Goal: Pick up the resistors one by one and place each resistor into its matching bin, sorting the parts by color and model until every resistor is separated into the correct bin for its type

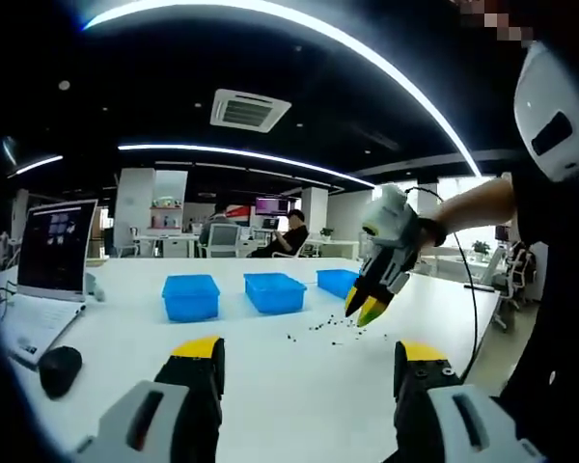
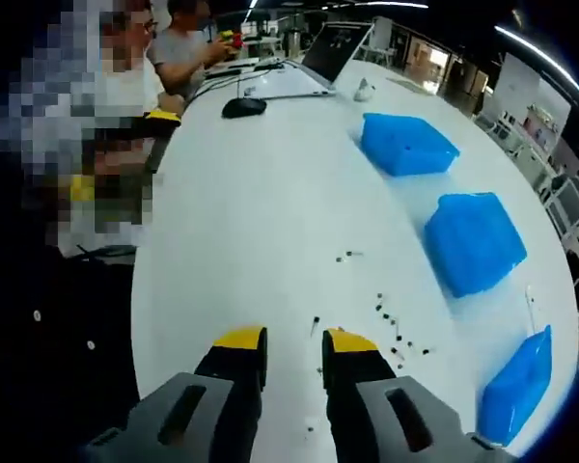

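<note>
White tabletop (image 2: 270,193) is sitting in an open-plan office w/ ceiling light strips. L tongs (image 1: 309,371) are hovering over it, jaws spread wide, gripping nothing. R tongs (image 2: 293,349) are hanging low w/ a narrow gap, nothing between the tips; one resistor (image 2: 315,322) is lying just ahead of that gap. Remaining resistors (image 2: 396,333) are lying scattered ahead & to the right, near three blue bins (image 2: 473,241). Laptop (image 1: 53,251) & mouse (image 1: 60,368) are sitting at the far edge.
</note>
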`<action>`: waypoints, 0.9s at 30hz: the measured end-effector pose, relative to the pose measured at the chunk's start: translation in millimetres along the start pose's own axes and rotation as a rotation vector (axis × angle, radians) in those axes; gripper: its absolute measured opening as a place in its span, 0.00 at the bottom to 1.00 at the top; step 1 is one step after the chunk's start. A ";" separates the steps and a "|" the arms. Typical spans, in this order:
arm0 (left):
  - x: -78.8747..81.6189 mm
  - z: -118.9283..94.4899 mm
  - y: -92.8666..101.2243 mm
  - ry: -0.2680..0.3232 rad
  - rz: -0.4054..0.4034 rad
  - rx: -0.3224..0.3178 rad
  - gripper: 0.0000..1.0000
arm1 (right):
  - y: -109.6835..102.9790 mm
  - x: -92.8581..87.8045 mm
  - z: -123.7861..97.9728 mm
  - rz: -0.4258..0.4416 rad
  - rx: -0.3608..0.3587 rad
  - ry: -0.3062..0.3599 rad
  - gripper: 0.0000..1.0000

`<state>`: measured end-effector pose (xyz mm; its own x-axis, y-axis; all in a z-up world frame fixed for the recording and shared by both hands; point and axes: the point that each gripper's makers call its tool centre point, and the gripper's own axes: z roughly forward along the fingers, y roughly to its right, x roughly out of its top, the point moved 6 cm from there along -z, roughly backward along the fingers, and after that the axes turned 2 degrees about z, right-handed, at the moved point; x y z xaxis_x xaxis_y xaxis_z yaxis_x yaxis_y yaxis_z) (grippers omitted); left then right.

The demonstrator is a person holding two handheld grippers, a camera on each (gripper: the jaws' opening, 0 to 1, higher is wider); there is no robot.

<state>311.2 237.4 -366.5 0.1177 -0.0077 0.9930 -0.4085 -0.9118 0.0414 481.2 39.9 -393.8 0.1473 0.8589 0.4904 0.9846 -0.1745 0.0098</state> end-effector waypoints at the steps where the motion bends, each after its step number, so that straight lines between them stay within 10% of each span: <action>1: -0.2 -0.5 0.0 0.002 -0.001 0.001 0.72 | 0.8 0.7 5.1 0.002 0.004 -0.009 0.24; 27: -5.6 -2.7 2.9 0.003 -0.018 0.007 0.72 | 7.0 -3.7 39.8 -0.103 -0.031 -0.131 0.05</action>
<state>306.9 236.0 -371.6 0.1226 0.0097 0.9924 -0.3996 -0.9148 0.0583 491.3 54.7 -430.3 0.0583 0.9282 0.3676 0.9921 -0.0950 0.0824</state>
